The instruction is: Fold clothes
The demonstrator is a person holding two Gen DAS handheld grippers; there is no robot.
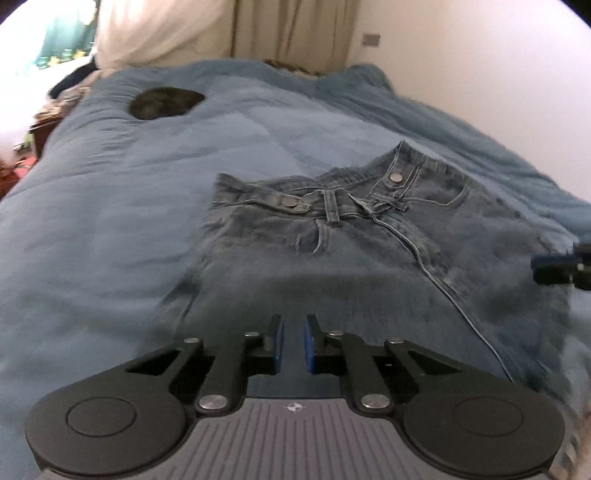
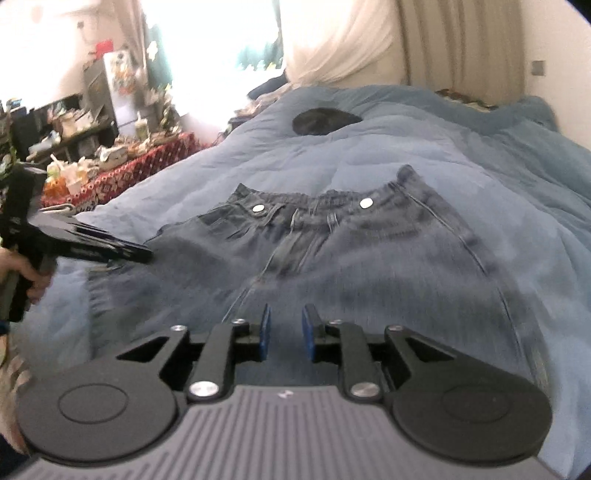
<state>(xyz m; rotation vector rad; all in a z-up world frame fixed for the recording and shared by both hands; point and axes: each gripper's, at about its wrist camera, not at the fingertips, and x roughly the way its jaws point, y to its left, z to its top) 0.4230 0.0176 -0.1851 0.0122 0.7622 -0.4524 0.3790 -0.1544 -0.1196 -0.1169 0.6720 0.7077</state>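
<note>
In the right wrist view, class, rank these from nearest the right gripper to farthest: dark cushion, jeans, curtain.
1. Jeans, spread just ahead of the right gripper.
2. Dark cushion, farther up the bed.
3. Curtain, behind the bed.

a lived-in bedroom in a home. a wide bed (image 1: 147,221) under a rumpled blue quilt (image 2: 461,147) fills both views, with cream curtains (image 1: 295,29) hanging by a bright window (image 2: 221,40) at its far end. beside the bed, a low table with a red patterned cloth (image 2: 147,162) is crowded with household clutter, a cabinet (image 2: 110,92) behind it.
</note>
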